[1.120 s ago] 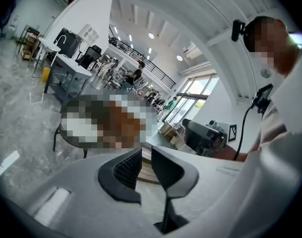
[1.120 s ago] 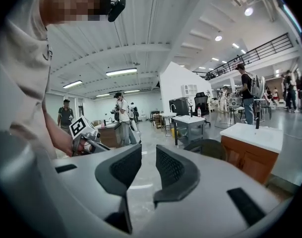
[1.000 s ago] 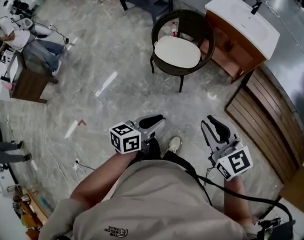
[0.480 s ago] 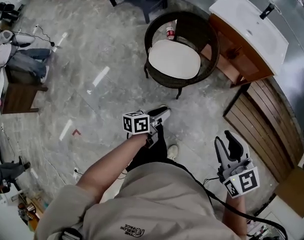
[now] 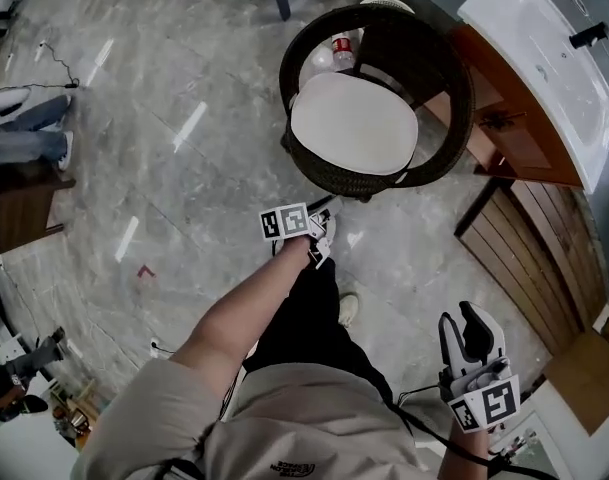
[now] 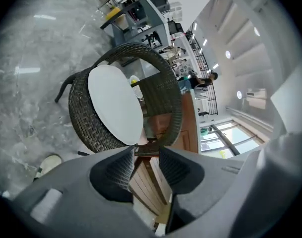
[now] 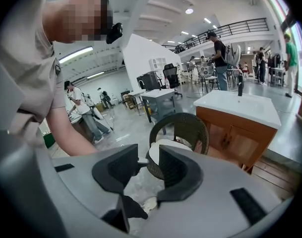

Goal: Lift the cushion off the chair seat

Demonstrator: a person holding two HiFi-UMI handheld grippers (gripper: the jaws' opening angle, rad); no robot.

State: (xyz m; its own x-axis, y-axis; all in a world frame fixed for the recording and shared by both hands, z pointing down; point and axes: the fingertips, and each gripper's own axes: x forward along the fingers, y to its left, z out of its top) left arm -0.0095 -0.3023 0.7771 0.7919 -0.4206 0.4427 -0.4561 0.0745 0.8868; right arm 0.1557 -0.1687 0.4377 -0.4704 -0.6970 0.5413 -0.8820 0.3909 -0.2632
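Note:
A white oval cushion (image 5: pixel 354 123) lies flat on the seat of a round dark wicker chair (image 5: pixel 329 176). My left gripper (image 5: pixel 323 231) reaches forward and hangs just short of the chair's front rim. Its jaws are opening and hold nothing. From the left gripper view the cushion (image 6: pixel 113 103) and the chair (image 6: pixel 86 115) sit beyond the left gripper (image 6: pixel 147 155), apart from it. My right gripper (image 5: pixel 470 322) hangs back at the lower right, open and empty. In the right gripper view the chair (image 7: pixel 185 125) shows past the right gripper (image 7: pixel 148 165), with the cushion (image 7: pixel 154 152) partly hidden.
A wooden vanity with a white sink top (image 5: pixel 544 58) stands right of the chair, and a slatted wooden panel (image 5: pixel 529 258) lies below it. A bottle (image 5: pixel 342 50) sits behind the cushion. My shoe (image 5: pixel 349 308) is on the marble floor. A seated person's legs (image 5: pixel 24 138) are far left.
The chair has come closer in the head view. My left gripper has stretched forward to the chair's front rim and its jaws have widened. My right gripper has dropped back toward the lower right.

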